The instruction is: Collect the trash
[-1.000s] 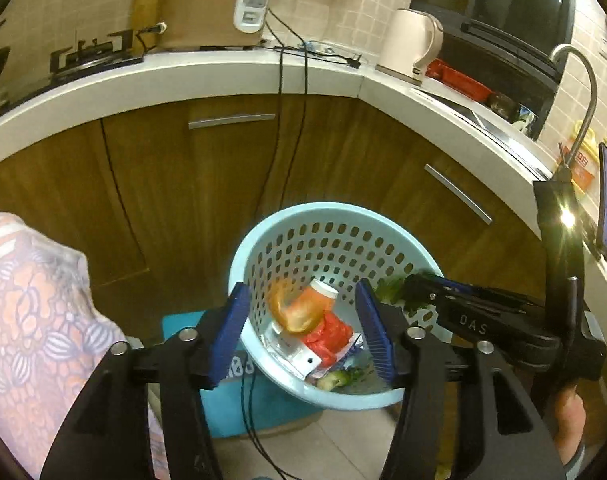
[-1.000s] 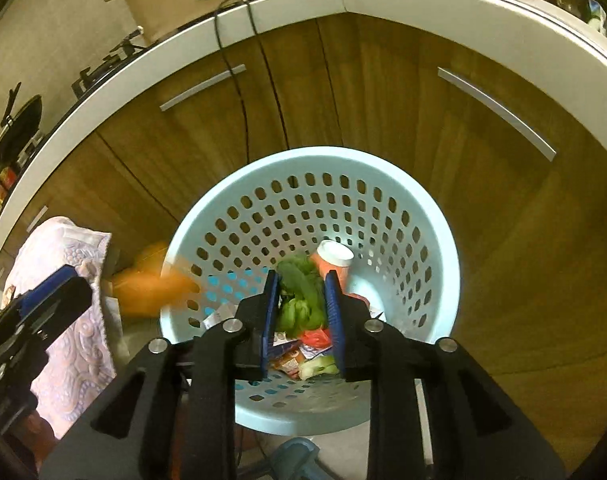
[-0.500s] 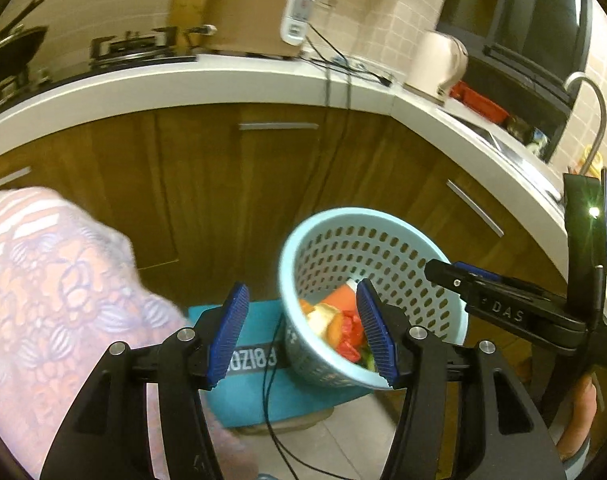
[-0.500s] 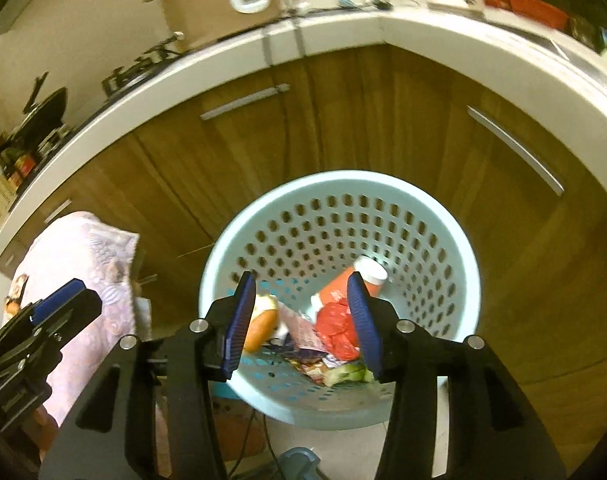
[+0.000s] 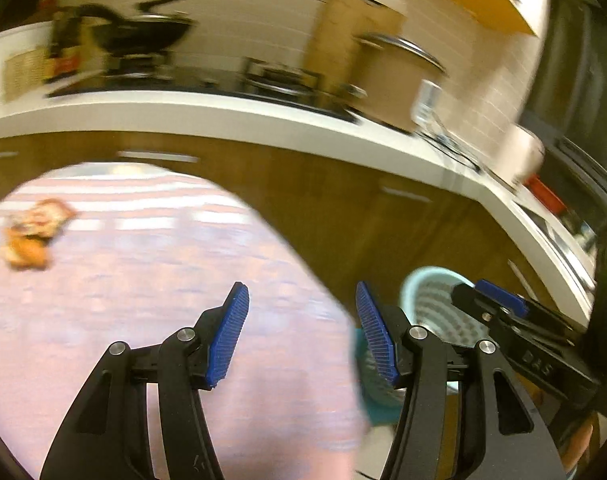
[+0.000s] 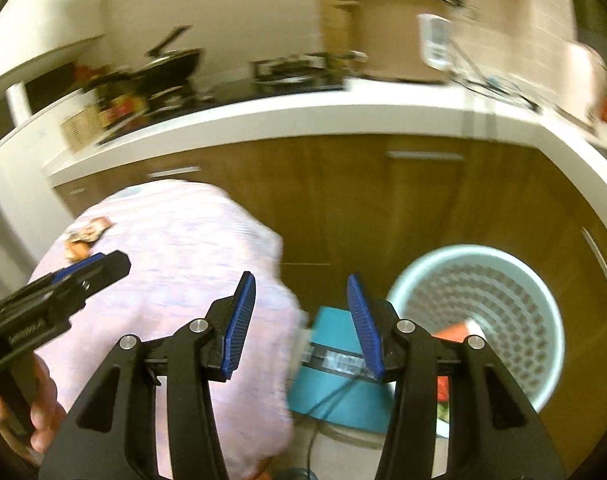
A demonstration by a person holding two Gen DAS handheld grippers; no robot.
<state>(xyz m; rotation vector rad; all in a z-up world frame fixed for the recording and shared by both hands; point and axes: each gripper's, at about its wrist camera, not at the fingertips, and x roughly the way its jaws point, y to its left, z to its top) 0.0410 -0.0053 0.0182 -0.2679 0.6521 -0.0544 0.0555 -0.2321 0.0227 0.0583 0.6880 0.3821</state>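
Because the remaining trash (image 5: 33, 232) lies on the pink patterned cloth (image 5: 151, 264), well apart from the basket (image 6: 499, 320), we judge that both tools are aimed toward that cloth for the next pickup. We see the trash as a small orange and brown scrap, possibly a wrapper, at the far left of the cloth in the left wrist view; blur prevents us from identifying it further. In the right wrist view the same scrap (image 6: 83, 236) sits near the far left edge of the cloth, beyond the tip of the other tool.

We hold the left tongs (image 5: 301, 330) with the jaws apart and nothing between the blue pads (image 5: 229, 336). We hold the right tongs (image 6: 301, 320) likewise apart and unloaded. We judge this spread state suits an approach, since a flat scrap needs the pads to straddle it before they close.

The pale blue perforated basket stands on the floor to the right, in front of the wooden cabinet doors (image 6: 383, 208), with red and orange refuse visible at its bottom. We judge its position beside the cloth keeps the carry short. A teal box (image 6: 335, 372) with a cable sits on the floor between cloth and basket.

Above the cabinets, the white counter (image 6: 303, 116) carries a large lidded pot (image 6: 395, 36) and a dark pan (image 6: 167, 68). Both views are smeared, so we cannot confirm finer detail there.
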